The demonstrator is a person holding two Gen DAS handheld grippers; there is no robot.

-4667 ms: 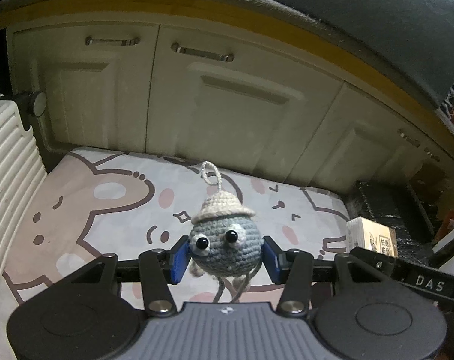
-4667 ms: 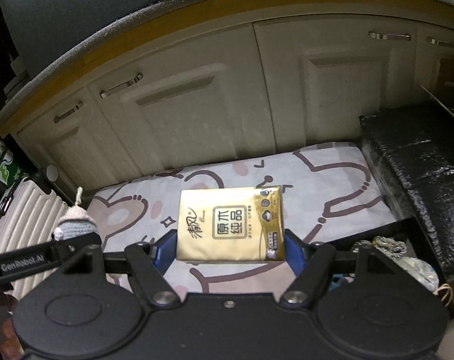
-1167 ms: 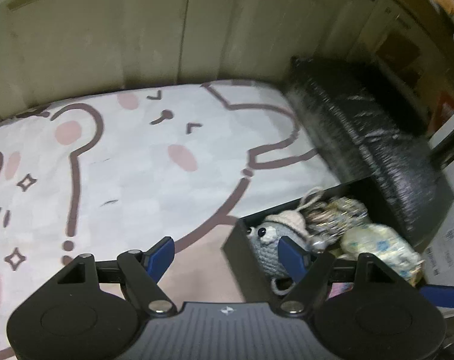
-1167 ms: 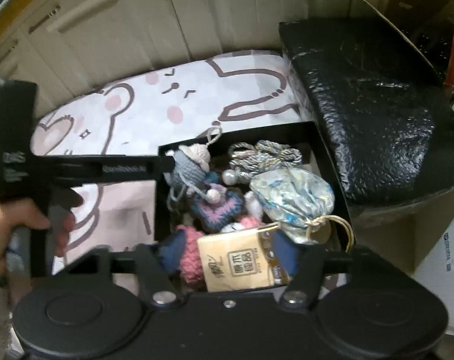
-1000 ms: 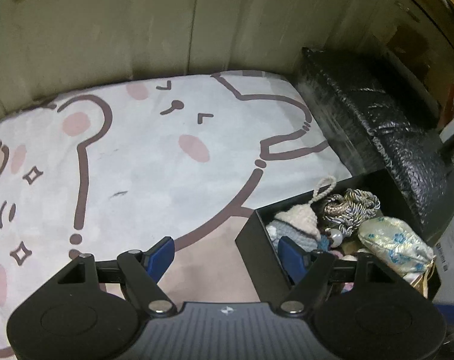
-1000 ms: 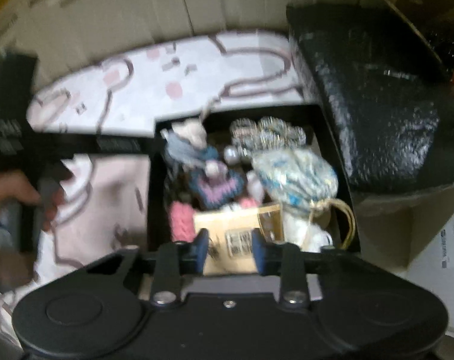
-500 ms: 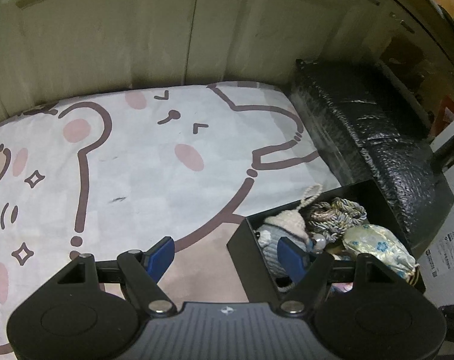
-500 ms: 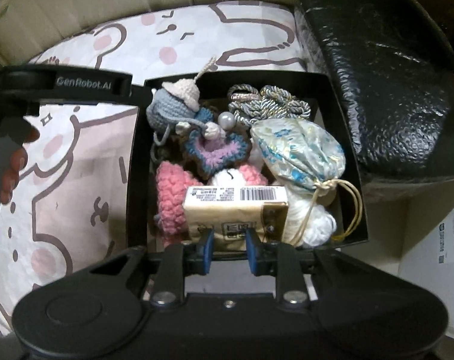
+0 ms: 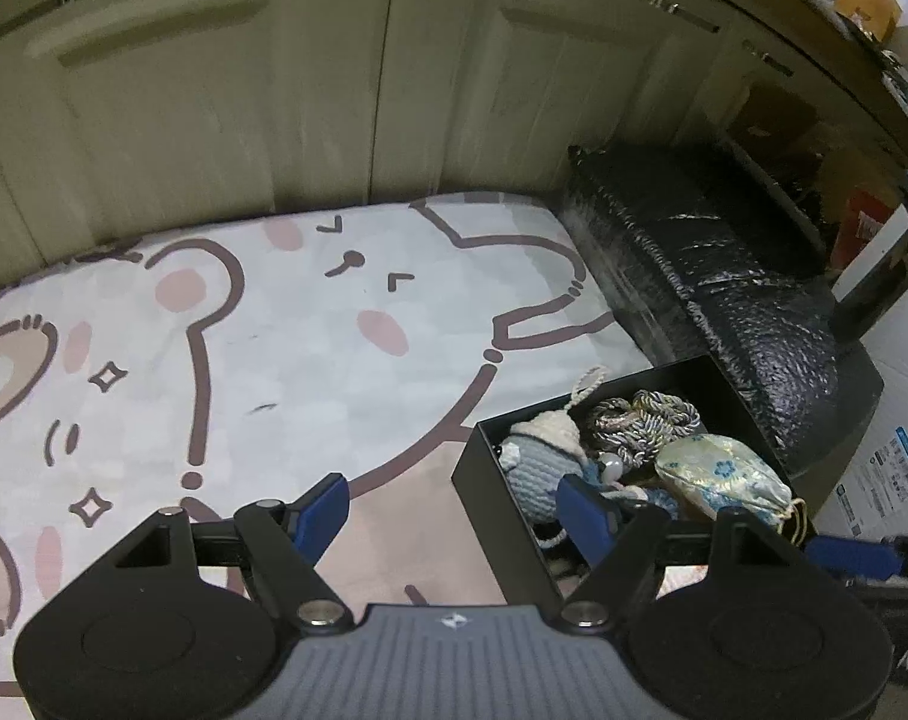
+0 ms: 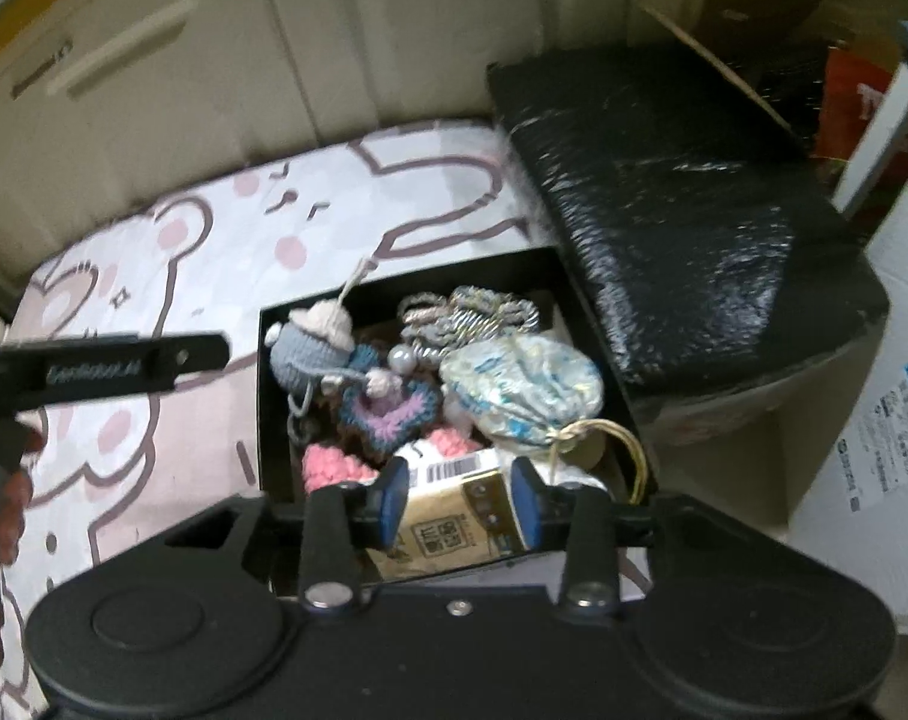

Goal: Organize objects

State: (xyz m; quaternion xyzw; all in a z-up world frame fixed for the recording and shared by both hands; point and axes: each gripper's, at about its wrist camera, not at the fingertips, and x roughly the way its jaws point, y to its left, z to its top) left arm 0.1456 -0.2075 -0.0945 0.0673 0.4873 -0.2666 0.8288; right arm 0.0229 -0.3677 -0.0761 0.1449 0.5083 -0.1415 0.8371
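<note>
Trinkets crowd the black box [image 10: 265,420]; the opening right gripper [image 10: 459,495] straddles the tissue pack [image 10: 454,516], pads seemingly clear. Left gripper [image 9: 454,513] gapes empty, its bar lettering reading perhaps "GenRobot.AI".

My left wrist camera looks steeply down past its jaws, with the black box [image 9: 496,483] at lower right of frame. My right wrist camera sits close above that same box [image 10: 265,396], centre frame; both share it and the bear-print mat [image 9: 262,348].

Cream cabinet doors [image 9: 334,90] with metal bar handles [image 9: 37,12] run along the back under dim light. A white mat [image 9: 262,330] printed with pink-cheeked cartoon bears covers the floor. Beside it lies a black, shiny wrapped block [image 10: 664,192], with cardboard boxes [image 10: 874,138] behind.
</note>
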